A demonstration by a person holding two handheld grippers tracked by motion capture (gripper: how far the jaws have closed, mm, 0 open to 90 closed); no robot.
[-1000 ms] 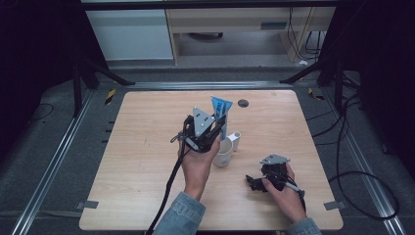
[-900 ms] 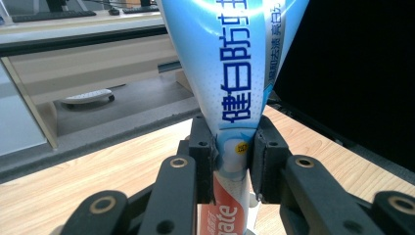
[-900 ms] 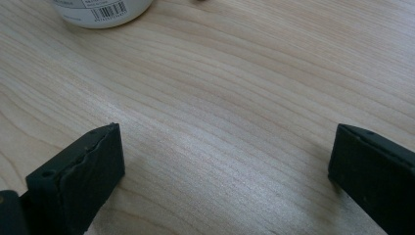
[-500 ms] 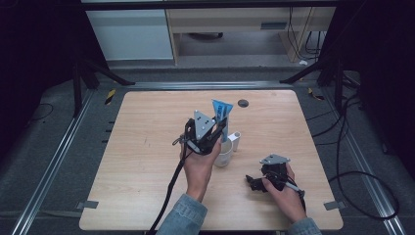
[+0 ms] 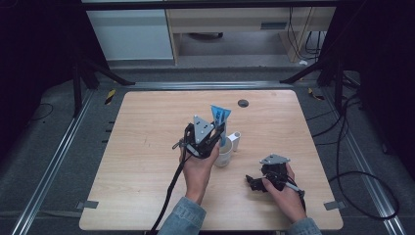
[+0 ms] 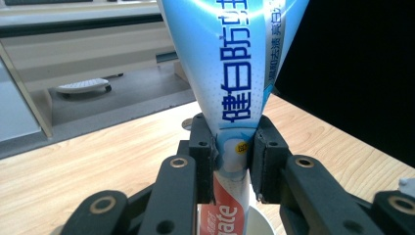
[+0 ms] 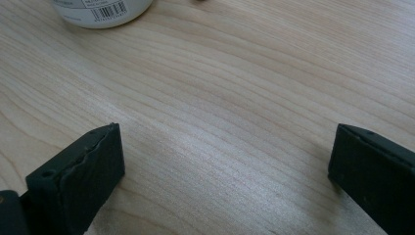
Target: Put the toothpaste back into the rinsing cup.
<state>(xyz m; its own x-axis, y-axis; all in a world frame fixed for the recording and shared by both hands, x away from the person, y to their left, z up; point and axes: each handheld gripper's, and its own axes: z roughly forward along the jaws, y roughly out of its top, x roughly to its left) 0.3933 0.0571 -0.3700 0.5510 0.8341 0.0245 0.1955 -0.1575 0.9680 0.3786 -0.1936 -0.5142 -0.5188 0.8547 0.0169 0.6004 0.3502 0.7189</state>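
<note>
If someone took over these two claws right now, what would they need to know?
Left claw: shut on the toothpaste tube, holding it upright with its lower end over the white cup.
Right claw: open, holding nothing, resting low on the table near the front right.
A small white bottle stands just right of the cup.
Done: tube picked up and brought to the cup.
Left: probably lower the tube into the cup, then let go. How deep it sits in the cup cannot be told.
</note>
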